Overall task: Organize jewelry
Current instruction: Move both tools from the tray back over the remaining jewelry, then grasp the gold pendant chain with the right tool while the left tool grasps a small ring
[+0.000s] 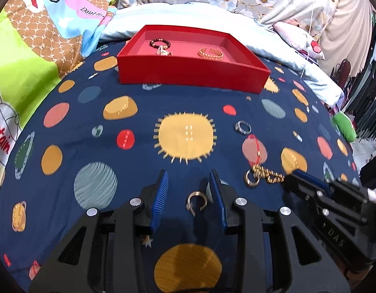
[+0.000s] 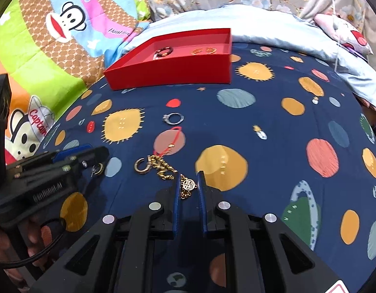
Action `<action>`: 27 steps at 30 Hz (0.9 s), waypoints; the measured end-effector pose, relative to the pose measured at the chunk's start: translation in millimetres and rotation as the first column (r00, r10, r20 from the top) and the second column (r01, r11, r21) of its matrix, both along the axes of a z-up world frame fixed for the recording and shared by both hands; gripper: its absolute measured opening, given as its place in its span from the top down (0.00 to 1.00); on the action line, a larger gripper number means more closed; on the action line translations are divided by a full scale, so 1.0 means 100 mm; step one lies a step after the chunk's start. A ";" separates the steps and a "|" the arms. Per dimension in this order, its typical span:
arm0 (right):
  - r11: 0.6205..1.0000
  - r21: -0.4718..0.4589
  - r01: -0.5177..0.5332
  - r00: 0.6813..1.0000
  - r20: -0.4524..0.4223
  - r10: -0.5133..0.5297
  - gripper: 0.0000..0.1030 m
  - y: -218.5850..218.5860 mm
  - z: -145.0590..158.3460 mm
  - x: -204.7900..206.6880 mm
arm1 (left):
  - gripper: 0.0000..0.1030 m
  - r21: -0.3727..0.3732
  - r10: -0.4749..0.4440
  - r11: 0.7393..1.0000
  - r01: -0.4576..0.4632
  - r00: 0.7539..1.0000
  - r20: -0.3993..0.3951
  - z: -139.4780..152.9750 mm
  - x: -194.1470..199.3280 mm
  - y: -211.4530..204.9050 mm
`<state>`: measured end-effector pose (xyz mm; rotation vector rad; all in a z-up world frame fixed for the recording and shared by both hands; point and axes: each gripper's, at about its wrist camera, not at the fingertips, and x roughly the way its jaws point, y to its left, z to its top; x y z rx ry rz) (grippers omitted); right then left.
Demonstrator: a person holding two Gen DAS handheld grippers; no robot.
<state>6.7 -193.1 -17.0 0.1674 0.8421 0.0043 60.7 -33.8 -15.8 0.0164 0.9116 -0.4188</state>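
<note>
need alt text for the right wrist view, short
The right hand-held gripper has its blue fingers astride a gold chain with a round pendant on a planet-print blue bedspread. At left, the left hand-held gripper reaches for a small ring; a red tray holding bracelets sits beyond.

Both tools share one build. The left gripper [image 1: 189,179] has a matte black plastic frame with angular cut-out windows along its two arms, round silver screw heads at the pivots, and two blue fingers [image 1: 161,195] with finely ribbed inner faces. The right gripper [image 2: 189,183] shows the same black frame, silver screws and blue ribbed fingers [image 2: 176,207]. At the lower right of the left wrist view, its side carries pale raised lettering. At the left of the right wrist view, the other tool's black body bears embossed lettering, and a thin black cable loops below it past a hand [image 2: 29,239].
</note>
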 end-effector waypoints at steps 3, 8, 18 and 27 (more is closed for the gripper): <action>1.000 0.014 0.022 1.000 -0.005 -0.022 0.88 -0.08 0.00 -0.03 | 0.67 -0.011 -0.009 1.000 0.009 1.000 0.006 0.07 0.07 -0.07; 0.997 0.050 0.057 0.998 -0.012 -0.056 0.88 -0.21 0.01 -0.08 | 0.66 -0.038 -0.037 0.999 0.037 0.999 -0.002 0.17 0.20 -0.28; 0.992 0.099 0.074 0.997 -0.002 -0.074 0.87 -0.36 0.02 -0.11 | 0.67 -0.012 -0.074 0.997 0.074 0.996 -0.050 0.00 0.47 -0.73; 0.990 0.121 0.076 0.997 0.001 -0.077 0.87 -0.41 0.00 -0.10 | 0.88 0.022 -0.072 0.997 0.073 0.997 -0.036 -0.05 0.50 -0.82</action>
